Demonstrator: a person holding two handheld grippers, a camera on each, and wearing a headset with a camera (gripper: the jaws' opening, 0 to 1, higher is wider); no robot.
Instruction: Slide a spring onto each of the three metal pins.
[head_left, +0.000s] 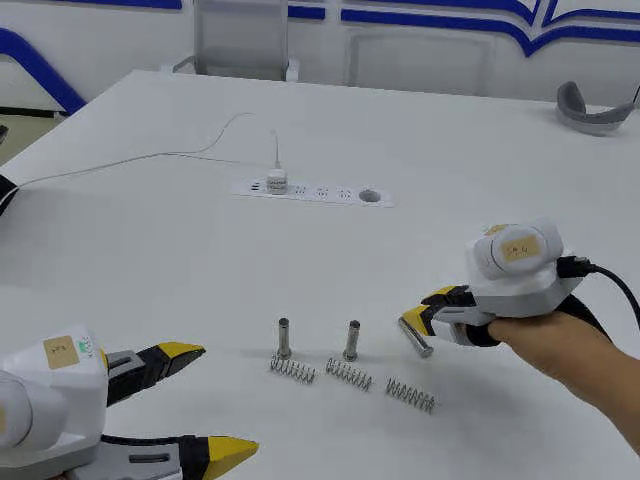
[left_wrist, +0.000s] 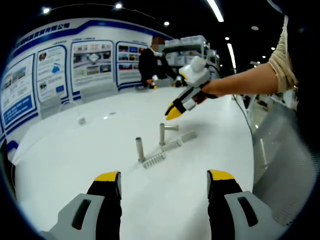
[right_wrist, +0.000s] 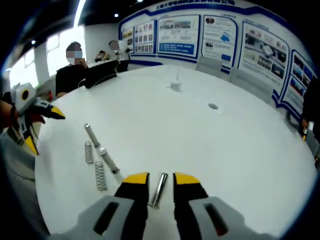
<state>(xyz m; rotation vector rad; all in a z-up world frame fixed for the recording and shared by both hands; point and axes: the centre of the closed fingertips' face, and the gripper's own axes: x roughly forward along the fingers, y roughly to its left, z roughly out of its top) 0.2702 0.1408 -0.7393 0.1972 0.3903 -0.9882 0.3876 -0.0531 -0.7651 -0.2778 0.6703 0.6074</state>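
Item: third pin (head_left: 415, 337), tilted, clamped in my right gripper (head_left: 425, 312), right of two standing pins (head_left: 284, 337); three springs (head_left: 348, 374) lay just nearer. Left gripper (head_left: 220, 398) gaped apart, near left. Best stood upright before threading

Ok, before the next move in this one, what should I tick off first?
1. Left pin and middle pin upright: ok.
2. Third pin upright: not ok, it slants between the right gripper's jaws.
3. Firm grip on the third pin: cannot tell.
4. Left spring, middle spring and right spring free on the table: ok.
5. Springs on pins: not ok, none.
6. Left gripper open, empty: ok.
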